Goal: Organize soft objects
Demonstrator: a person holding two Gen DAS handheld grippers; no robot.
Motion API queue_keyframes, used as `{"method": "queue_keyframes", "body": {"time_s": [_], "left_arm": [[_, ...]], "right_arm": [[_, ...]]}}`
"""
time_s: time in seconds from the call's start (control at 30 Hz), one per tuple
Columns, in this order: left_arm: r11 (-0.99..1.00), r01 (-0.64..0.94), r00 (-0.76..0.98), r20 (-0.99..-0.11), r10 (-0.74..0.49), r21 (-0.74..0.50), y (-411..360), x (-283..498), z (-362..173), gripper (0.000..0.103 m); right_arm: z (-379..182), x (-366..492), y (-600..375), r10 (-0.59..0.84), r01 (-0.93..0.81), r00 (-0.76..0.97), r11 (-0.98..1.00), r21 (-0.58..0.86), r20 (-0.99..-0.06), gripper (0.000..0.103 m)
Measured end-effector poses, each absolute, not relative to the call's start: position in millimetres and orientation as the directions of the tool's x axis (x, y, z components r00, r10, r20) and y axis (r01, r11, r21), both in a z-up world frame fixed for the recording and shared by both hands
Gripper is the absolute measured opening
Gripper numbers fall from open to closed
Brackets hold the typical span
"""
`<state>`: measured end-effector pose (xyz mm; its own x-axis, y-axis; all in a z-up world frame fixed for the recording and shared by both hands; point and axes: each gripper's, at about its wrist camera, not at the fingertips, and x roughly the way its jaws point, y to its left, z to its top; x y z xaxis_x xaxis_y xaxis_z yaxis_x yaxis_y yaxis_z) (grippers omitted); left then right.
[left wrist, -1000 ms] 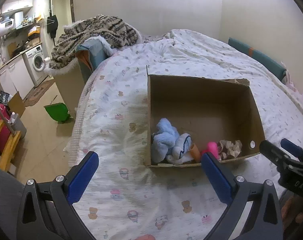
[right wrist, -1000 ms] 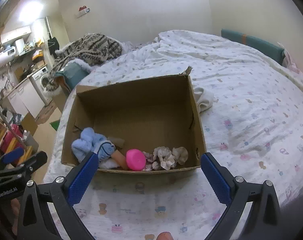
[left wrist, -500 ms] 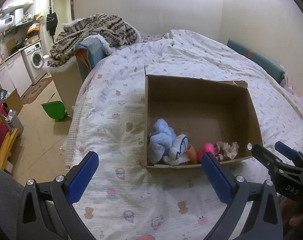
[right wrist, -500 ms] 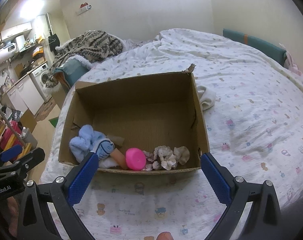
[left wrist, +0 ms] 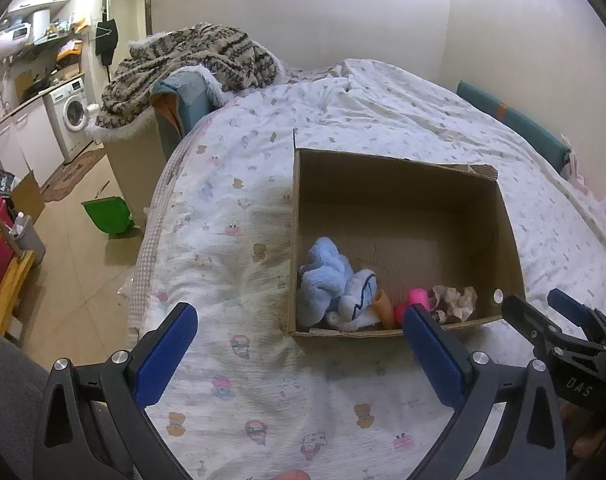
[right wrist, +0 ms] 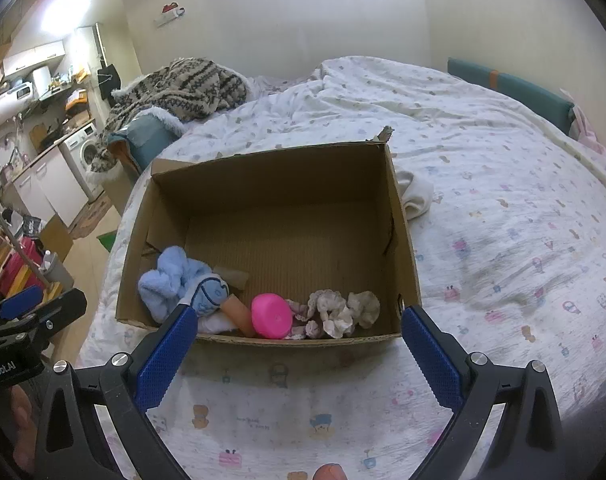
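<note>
— Where are the soft things?

— In the cardboard box (right wrist: 403, 232) sitting on the bed (right wrist: 503, 208), lined up along its near wall, low in the middle of my right view. From left: a light blue plush (right wrist: 167, 280), a blue-and-white sock (right wrist: 209, 294) touching it, an orange piece (right wrist: 239, 312), a pink round toy (right wrist: 272, 316), then a beige crumpled cloth (right wrist: 343, 308). One white cloth (right wrist: 417, 196) lies outside, just beside the box's right wall.

— And your fingers?

— My right gripper (right wrist: 299, 352) is spread wide, holding nothing, hanging above the sheet just before the box. My left gripper (left wrist: 299, 352) is spread the same way and empty; in its view the box (left wrist: 507, 240) sits right of centre, the blue plush (left wrist: 323, 276) in its lower left corner. Each view catches the other gripper at its edge.

— The surface?

— A white sheet printed with small cartoon animals, rumpled toward the upper part of the frame.

— The room?

— In the left view, a striped knit blanket (left wrist: 191, 60) is heaped at upper left, a washing machine (left wrist: 73, 112) stands at the far left, and a green dustpan (left wrist: 107, 214) lies on the floor. A teal cushion (left wrist: 511, 120) lines the right wall.
</note>
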<state>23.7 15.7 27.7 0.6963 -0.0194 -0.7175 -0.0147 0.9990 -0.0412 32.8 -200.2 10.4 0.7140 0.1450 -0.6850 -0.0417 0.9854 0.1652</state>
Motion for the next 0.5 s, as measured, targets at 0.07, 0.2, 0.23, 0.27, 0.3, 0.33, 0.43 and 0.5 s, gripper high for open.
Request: {"method": "queue_keyframes", "body": {"time_s": [0.07,0.2,0.23,0.27,0.3,0.33,0.43,0.5], "left_arm": [[0.999,-0.015,0.696,-0.718,-0.021,-0.043,15.7,23.8,27.5,0.102],[0.999,-0.013,0.695,-0.719,-0.021,-0.041,15.2,24.3,27.4,0.102],[0.999,-0.011,0.694,-0.72,-0.021,-0.04,14.7,24.4,26.9,0.102],[0.999,-0.009,0.694,-0.72,-0.022,-0.039,14.4,24.5,26.5,0.102],[0.999,-0.007,0.694,-0.72,-0.022,-0.038,13.8,24.3,26.0,0.102],[0.999,-0.006,0.694,-0.719,-0.022,-0.036,13.5,24.2,25.6,0.102],[0.999,-0.006,0.694,-0.72,-0.023,-0.038,13.3,23.8,25.2,0.102],[0.999,-0.005,0.696,-0.717,-0.025,-0.04,13.2,23.9,25.4,0.102]], "right_arm": [[10.1,32.9,-200.0,0.144,-0.04,0.713,0.985,0.165,-0.686,0.103],[10.1,32.6,-199.9,0.145,-0.04,0.712,0.985,0.166,-0.687,0.103],[10.2,32.7,-199.8,0.146,-0.041,0.712,0.985,0.168,-0.686,0.103],[10.3,32.7,-199.9,0.15,-0.042,0.713,0.984,0.171,-0.685,0.103],[10.0,32.9,-199.6,0.15,-0.042,0.713,0.984,0.172,-0.685,0.103],[9.0,33.1,-199.2,0.149,-0.042,0.713,0.985,0.17,-0.685,0.103],[9.3,33.0,-199.4,0.152,-0.043,0.712,0.984,0.173,-0.686,0.103],[9.4,32.9,-199.3,0.149,-0.043,0.713,0.985,0.17,-0.685,0.103]]}}
